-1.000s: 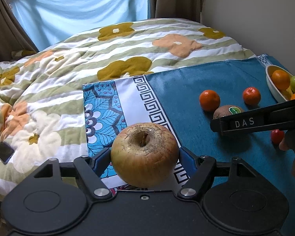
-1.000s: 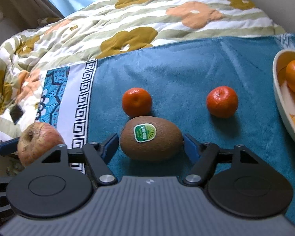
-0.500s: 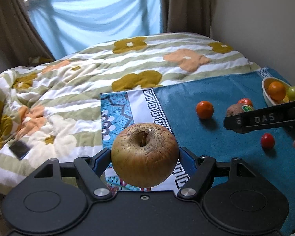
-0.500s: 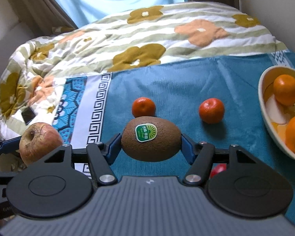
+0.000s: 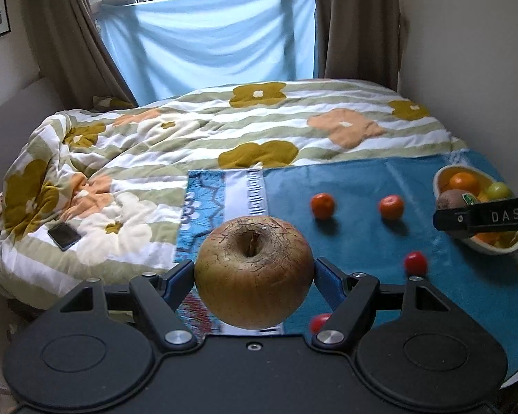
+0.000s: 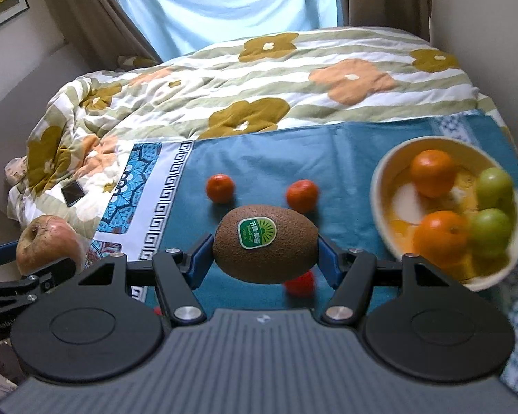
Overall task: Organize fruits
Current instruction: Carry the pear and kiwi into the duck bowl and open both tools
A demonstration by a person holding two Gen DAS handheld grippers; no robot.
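Observation:
My left gripper (image 5: 254, 272) is shut on a wrinkled yellow-brown apple (image 5: 253, 270) and holds it in the air above the cloth's left edge. My right gripper (image 6: 264, 253) is shut on a brown kiwi (image 6: 265, 249) with a green sticker, held above the teal cloth (image 6: 293, 151) left of the cream bowl (image 6: 378, 179). The bowl holds two oranges (image 6: 431, 171) and two green fruits (image 6: 494, 183). Two tangerines (image 6: 219, 187) (image 6: 301, 190) and small red fruits (image 5: 415, 261) lie on the cloth. The apple also shows in the right wrist view (image 6: 48, 243).
A flowered quilt (image 5: 197, 131) covers the bed beyond and left of the cloth. A phone (image 5: 64, 235) lies on the quilt at the left. A wall stands close on the right, with a curtained window behind the bed.
Both grippers have risen with their fruit. The right gripper has carried the kiwi rightward, closer to the bowl.

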